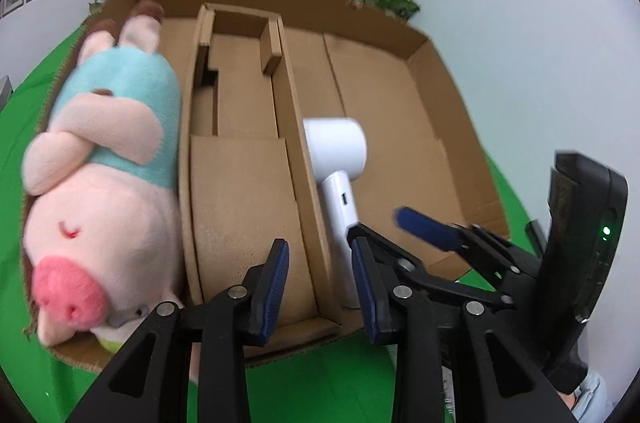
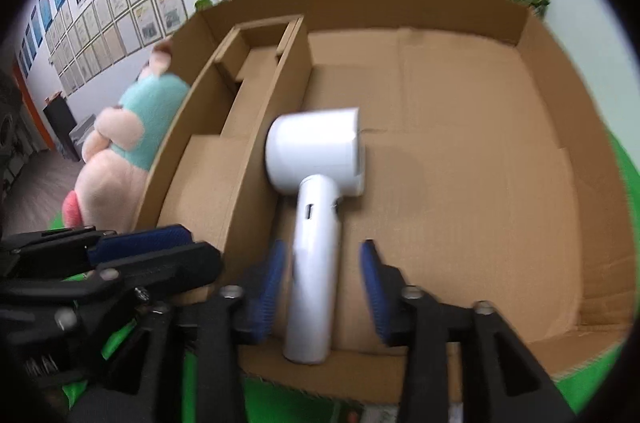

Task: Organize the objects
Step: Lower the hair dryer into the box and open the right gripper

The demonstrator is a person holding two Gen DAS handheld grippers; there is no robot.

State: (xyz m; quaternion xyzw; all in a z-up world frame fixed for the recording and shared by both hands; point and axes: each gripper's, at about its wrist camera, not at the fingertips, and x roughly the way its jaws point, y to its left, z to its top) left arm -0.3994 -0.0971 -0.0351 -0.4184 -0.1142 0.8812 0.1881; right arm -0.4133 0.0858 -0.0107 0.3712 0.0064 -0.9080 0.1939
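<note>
Released right jaws (image 2: 322, 287) straddled the white hair dryer (image 2: 316, 207) handle, its long axis running near-to-far in the cardboard box (image 2: 540, 151), while left jaws (image 1: 320, 287) gaped empty.

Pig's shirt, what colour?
Light teal on the pig; clearest in the left wrist view.

Pig plush (image 1: 100, 183), dryer (image 2: 316, 199) in box (image 2: 460, 127)
</note>
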